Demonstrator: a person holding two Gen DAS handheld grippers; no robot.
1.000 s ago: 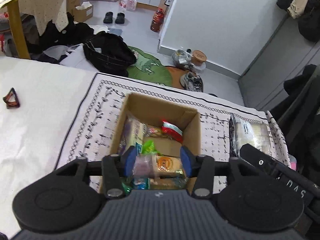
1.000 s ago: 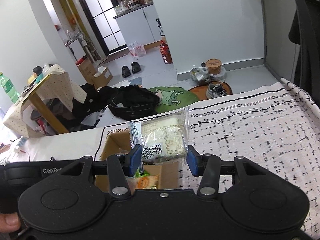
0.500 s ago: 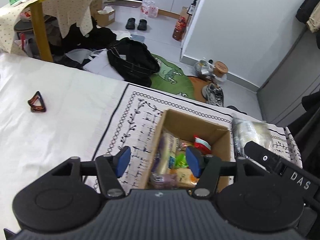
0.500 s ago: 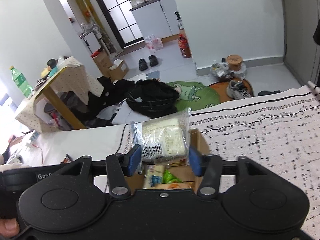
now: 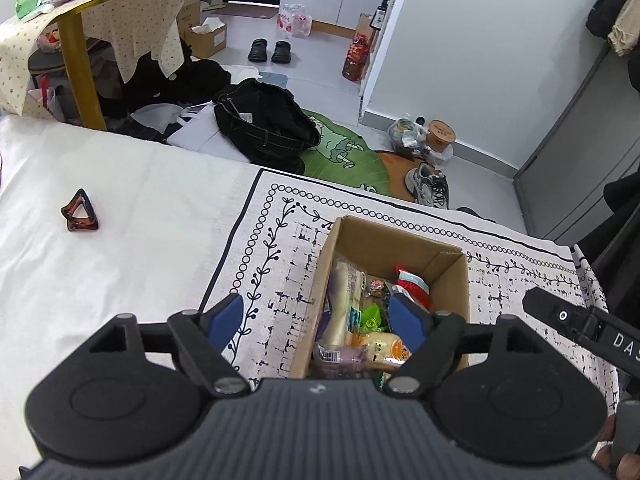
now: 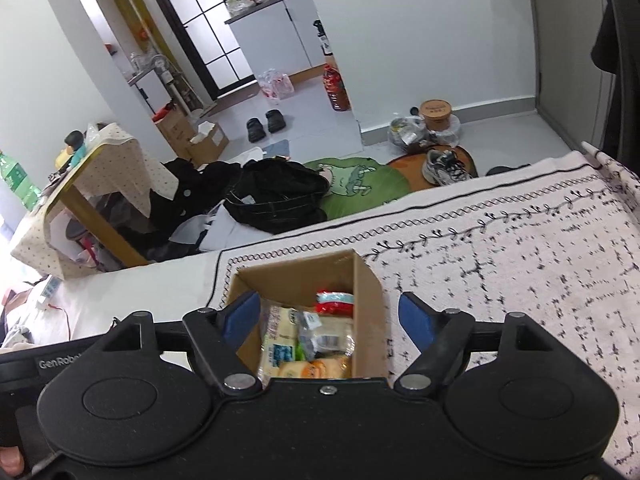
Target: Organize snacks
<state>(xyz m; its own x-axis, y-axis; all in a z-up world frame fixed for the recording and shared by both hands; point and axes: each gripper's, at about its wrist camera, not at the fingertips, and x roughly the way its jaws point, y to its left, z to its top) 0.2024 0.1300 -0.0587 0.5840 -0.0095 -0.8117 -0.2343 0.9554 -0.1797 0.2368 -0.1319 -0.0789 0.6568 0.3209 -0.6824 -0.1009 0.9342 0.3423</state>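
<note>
While the cardboard box (image 5: 448, 276) sits open on the patterned cloth (image 5: 280, 248), its inside is packed with snacks: a long pale packet (image 5: 340, 304) along the left wall, a red packet (image 5: 412, 284) toward the far right corner, a small green wrapper (image 5: 370, 316) in the middle, and an orange-labelled bun packet (image 5: 386, 350) at the near end. In the right wrist view a clear wrapped packet (image 6: 324, 336) lies on top of the others inside the box (image 6: 368, 300). Both tongs hang above the box and touch nothing. The left tongs (image 5: 318, 316) are spread wide, blue pads apart, with nothing between them. The right tongs (image 6: 332, 316) are likewise spread wide and empty, their pads straddling the box opening. The cloth covers the right part of a bed with a white sheet (image 5: 120, 220), where a brown hair clip (image 5: 80, 212) lies well apart from the box. Beyond the bed edge, a black bag (image 5: 264, 124) and a green mat (image 5: 344, 156) lie on the floor.
</note>
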